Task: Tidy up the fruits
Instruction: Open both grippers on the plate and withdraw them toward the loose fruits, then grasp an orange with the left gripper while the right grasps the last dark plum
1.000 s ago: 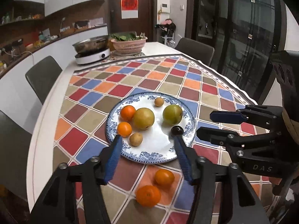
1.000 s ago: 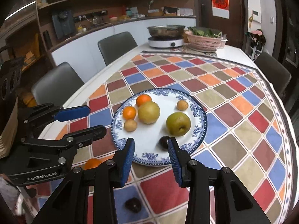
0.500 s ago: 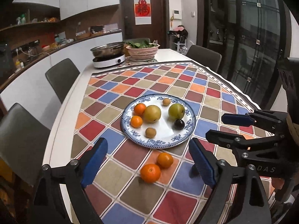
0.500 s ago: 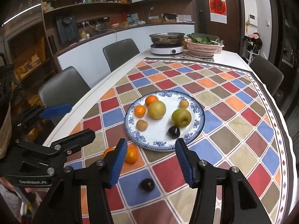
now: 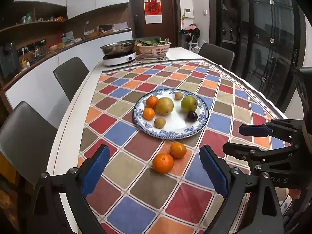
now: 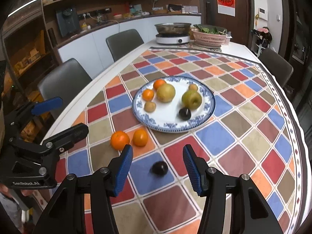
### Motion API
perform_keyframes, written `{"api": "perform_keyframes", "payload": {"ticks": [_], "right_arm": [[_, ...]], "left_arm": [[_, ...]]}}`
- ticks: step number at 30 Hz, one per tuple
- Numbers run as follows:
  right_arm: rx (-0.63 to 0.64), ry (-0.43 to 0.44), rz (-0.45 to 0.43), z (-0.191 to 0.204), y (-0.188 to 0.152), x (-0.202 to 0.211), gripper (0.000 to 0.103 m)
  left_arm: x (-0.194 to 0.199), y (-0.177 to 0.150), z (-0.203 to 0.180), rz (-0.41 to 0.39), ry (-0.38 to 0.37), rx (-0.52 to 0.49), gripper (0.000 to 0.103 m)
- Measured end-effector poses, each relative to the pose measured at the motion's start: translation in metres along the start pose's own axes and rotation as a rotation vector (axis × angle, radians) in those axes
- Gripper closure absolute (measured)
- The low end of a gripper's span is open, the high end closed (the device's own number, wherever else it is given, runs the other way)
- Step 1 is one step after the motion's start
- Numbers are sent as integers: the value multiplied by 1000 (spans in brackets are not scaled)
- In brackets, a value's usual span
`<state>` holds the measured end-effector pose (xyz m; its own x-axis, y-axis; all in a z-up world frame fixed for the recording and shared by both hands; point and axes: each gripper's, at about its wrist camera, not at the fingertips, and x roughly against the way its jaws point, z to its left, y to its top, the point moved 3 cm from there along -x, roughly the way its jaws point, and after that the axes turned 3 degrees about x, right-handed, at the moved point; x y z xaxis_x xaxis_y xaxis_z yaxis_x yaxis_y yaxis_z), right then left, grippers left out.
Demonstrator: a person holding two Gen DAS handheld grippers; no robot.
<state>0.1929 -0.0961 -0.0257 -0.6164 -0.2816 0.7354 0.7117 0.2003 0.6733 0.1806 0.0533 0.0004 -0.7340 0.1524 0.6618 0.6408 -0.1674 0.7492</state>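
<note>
A dark plum [image 6: 160, 167] lies loose on a blue square of the tablecloth [image 6: 237, 124], round with no clear long axis, between the spread, empty fingers of the right gripper [image 6: 158, 170]. Two oranges [image 5: 168, 157] sit near the plate [image 5: 202, 117]. The left gripper [image 5: 154, 173] gapes empty.

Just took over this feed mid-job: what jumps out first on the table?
A blue-and-white plate holding seven fruits sits mid-table on the bright checkered tablecloth. Off it lie two oranges, and a dark plum lies between the open right gripper fingers. The left gripper, also open, faces the oranges.
</note>
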Motion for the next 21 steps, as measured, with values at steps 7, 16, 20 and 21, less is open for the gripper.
{"api": "perform_keyframes", "payload": {"ticks": [7, 16, 20, 21], "right_arm": [[2, 2, 59, 6, -13, -16, 49], [-3, -12, 124, 6, -28, -37, 49], [-5, -14, 146, 4, -32, -47, 49], [-5, -15, 150, 4, -33, -49, 49]], "left_arm": [[-13, -16, 10, 43, 7, 11, 8], [-40, -36, 13, 116, 1, 2, 8], [-52, -41, 12, 133, -13, -16, 8], [-55, -42, 12, 134, -19, -21, 8]]}}
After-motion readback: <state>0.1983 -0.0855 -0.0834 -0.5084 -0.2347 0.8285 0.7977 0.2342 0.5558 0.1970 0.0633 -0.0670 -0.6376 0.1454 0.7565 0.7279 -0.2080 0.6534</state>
